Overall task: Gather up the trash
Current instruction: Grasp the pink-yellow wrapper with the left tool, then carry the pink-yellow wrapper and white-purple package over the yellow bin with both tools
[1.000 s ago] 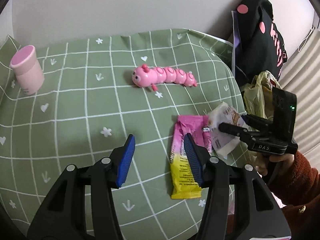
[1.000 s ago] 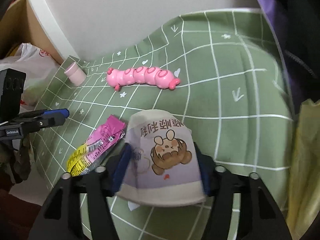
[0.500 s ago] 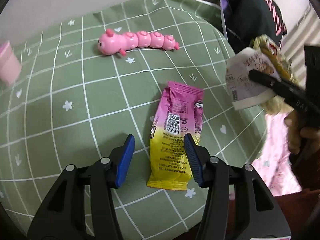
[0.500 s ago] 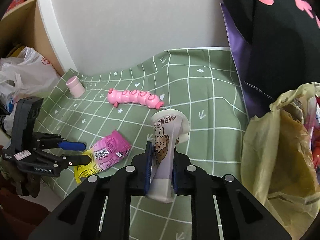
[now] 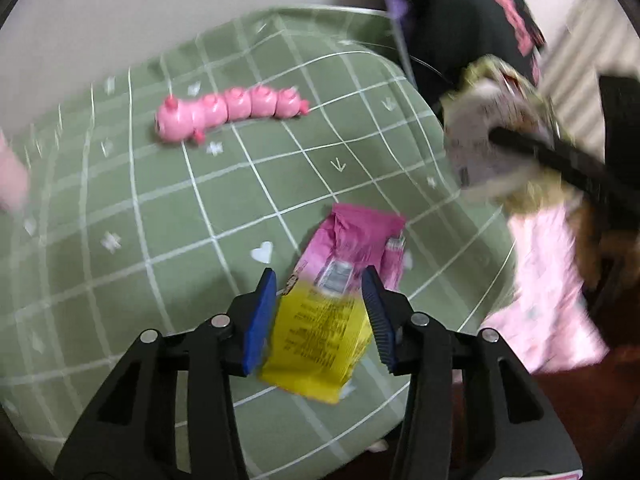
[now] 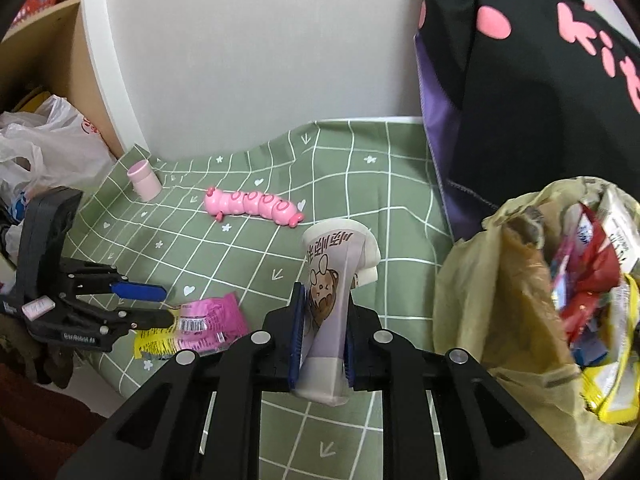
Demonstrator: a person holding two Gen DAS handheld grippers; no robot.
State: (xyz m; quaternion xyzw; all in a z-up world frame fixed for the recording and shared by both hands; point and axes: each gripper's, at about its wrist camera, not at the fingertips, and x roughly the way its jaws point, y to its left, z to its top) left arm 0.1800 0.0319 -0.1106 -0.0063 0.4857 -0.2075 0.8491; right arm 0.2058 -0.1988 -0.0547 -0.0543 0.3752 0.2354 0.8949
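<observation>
Two grippers are in play here. The right gripper (image 6: pixel 322 328) is clamped tight on one flattened paper cup (image 6: pixel 330 292), white with a cartoon animal printed on it, held up off the green checked tablecloth (image 6: pixel 352 168) and just left of the yellow trash bag (image 6: pixel 500 280). That bag stands open at the cloth's right edge with wrappers visible inside, too jumbled to count.

The left gripper (image 5: pixel 320 292) has its blue-padded fingers (image 5: pixel 260 312) spread wide, one on either side of the yellow end of a single pink-and-yellow snack wrapper (image 5: pixel 332 304). In the right wrist view the lower finger sits right at the wrapper's end, but whether it actually touches cannot be told. The wrapper lies flat near the front edge of the cloth.

Count on the cloth: one wrapper, one pink caterpillar toy (image 6: pixel 254 208) across the middle, and one small pink cup (image 6: pixel 144 179) upright in the far left corner against the wall.

Open cloth runs between the toy and the wrapper, and more between the toy and the right edge. On the right, a black bag with pink lettering (image 6: pixel 540 80) hangs over the far corner above the trash bag. One white plastic bag (image 6: pixel 48 144) is bunched up off the left edge, behind the left gripper.
</observation>
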